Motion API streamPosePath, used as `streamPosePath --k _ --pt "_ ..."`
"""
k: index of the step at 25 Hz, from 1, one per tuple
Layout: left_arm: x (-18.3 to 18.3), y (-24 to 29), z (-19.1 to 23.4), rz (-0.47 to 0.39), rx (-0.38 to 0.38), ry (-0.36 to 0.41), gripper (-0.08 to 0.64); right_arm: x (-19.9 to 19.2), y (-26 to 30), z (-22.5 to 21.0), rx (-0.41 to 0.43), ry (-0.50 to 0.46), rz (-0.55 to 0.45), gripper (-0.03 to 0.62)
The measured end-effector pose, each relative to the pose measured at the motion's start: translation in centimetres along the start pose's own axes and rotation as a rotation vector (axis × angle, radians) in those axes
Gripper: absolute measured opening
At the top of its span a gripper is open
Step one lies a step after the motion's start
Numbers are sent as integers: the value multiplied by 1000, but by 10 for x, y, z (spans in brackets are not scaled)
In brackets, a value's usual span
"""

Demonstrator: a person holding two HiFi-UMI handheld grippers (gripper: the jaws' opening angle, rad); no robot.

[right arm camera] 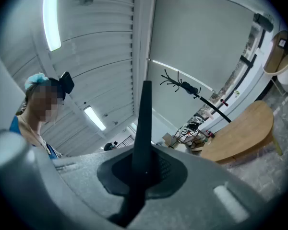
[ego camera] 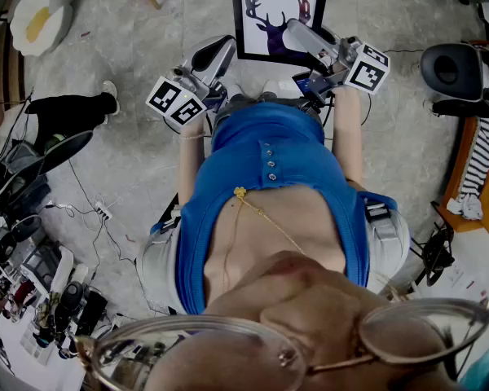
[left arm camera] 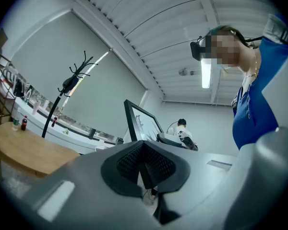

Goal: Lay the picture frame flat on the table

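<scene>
- picture frame (ego camera: 279, 15) with the deer silhouette print is up on edge out in front of the person, print side facing them; not lying flat; can't see what its bottom edge sits on
- right gripper (ego camera: 292, 32) is on the frame's lower right part; in the right gripper view the frame (right arm camera: 145, 123) runs edge-on as a thin dark strip straight up through the right gripper (right arm camera: 143, 169), fingers pinching it
- left gripper (ego camera: 226, 49) sits near the frame's lower left corner; in its own view the left gripper (left arm camera: 145, 164) has fingers pressed together with nothing between them
- from the left gripper view the frame (left arm camera: 139, 123) stands beyond the fingers, right gripper (left arm camera: 175, 139) at its right side
- wooden tabletop (left arm camera: 24, 150) off to the left with a couple of bottles (left arm camera: 23, 123) on it; same tabletop (right arm camera: 240, 131) shows in the right gripper view
- black branchy coat rack (left arm camera: 69, 87) behind that tabletop
- fried-egg cushion (ego camera: 39, 15) on the floor, well away to the left
</scene>
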State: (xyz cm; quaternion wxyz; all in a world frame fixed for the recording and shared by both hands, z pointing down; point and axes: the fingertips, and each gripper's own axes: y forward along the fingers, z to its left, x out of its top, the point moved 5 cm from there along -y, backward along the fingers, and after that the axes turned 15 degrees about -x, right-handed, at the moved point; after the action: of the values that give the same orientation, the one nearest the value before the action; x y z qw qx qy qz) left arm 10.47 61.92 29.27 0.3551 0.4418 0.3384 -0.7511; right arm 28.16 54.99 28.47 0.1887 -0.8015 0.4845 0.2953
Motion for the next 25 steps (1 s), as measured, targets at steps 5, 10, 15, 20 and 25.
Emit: streamPosePath --k 5,10,15,20,25 --pt "-4 12 3 21 15 16 -3 4 -5 -14 -59 -16 12 6" --pt "-1 27 -1 61 80 118 -3 8 -4 -21 -53 -31 12 6" --pt "1 42 -1 71 134 192 -5 11 4 -32 -75 -64 40 6" --pt "5 49 -1 126 159 243 -5 15 13 -35 -93 -60 55 6" --pt "15 46 20 131 185 242 -5 22 33 -42 -89 -40 55 6"
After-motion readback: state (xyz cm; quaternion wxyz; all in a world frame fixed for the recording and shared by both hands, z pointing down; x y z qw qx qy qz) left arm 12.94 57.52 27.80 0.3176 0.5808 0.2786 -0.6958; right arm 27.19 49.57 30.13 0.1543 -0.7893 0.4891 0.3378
